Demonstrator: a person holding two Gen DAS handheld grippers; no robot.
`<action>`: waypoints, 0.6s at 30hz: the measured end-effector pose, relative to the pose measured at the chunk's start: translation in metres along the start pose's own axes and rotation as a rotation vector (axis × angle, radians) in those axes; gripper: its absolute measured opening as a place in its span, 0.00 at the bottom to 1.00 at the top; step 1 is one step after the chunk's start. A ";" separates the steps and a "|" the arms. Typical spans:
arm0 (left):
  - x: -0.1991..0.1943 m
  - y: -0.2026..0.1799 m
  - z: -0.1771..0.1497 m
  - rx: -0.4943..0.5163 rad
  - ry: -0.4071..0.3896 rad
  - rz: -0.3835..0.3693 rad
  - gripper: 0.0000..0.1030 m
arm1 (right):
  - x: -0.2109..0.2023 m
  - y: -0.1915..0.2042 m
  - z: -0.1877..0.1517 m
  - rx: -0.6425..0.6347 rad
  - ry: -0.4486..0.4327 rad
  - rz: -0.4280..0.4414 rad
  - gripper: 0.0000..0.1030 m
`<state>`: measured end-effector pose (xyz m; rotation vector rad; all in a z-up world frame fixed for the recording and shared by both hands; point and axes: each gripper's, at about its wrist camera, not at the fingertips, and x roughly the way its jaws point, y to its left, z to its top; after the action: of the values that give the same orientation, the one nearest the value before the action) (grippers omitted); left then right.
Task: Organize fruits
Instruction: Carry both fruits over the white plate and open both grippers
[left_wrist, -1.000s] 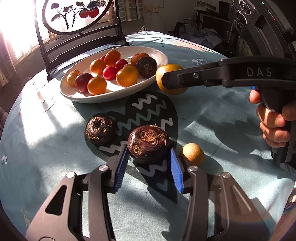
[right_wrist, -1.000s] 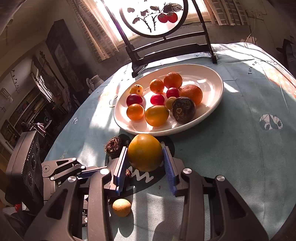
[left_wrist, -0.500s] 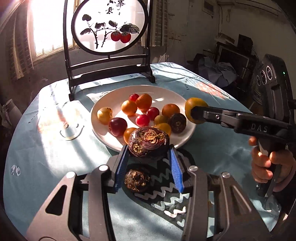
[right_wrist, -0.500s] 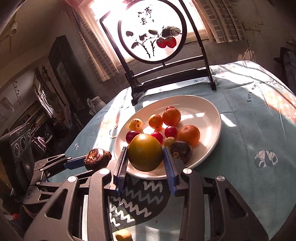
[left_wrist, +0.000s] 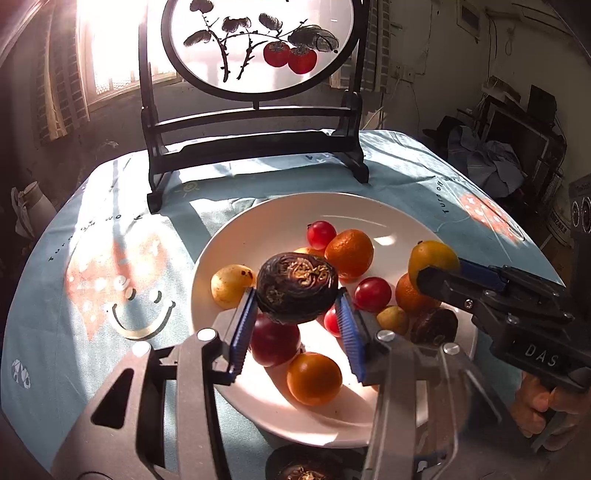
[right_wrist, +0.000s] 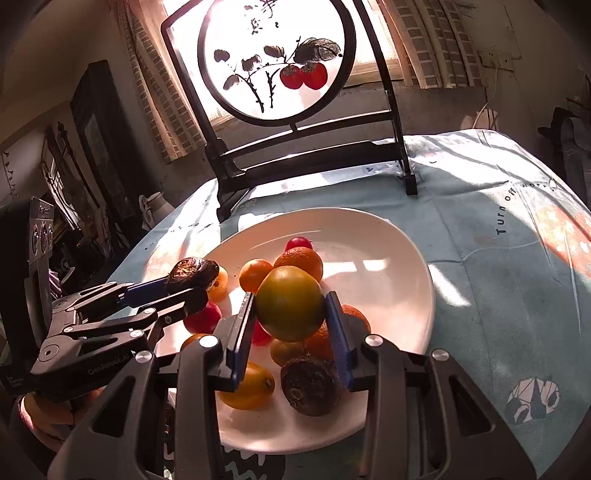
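Carrying both loads over the white plate (left_wrist: 229, 236) right now, left gripper (left_wrist: 296, 318) clamped on a dark water chestnut (left_wrist: 297, 288) and right gripper (right_wrist: 289, 334) pinching a yellow-green fruit (right_wrist: 290, 303), so next I just lower and let go into gaps among roughly eleven fruits plated.

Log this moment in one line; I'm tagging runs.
left claw: holds water chestnut | right claw: holds yellow-green fruit | both above plate

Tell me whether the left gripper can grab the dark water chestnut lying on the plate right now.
Probably not: the left gripper is already shut on another water chestnut, and the lying one sits beside the right gripper.
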<state>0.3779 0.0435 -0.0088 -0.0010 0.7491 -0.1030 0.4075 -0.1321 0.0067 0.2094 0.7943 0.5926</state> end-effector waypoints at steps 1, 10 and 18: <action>0.002 0.000 0.000 0.001 0.005 0.005 0.43 | 0.002 0.000 0.001 -0.005 0.002 -0.002 0.37; -0.033 -0.005 -0.007 0.022 -0.051 0.107 0.84 | -0.024 0.009 0.000 -0.007 0.002 0.040 0.41; -0.080 0.004 -0.065 -0.004 -0.063 0.096 0.98 | -0.066 0.039 -0.049 -0.091 0.074 0.116 0.43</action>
<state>0.2760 0.0568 -0.0023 0.0276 0.6856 -0.0094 0.3195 -0.1401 0.0284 0.1514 0.8284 0.7474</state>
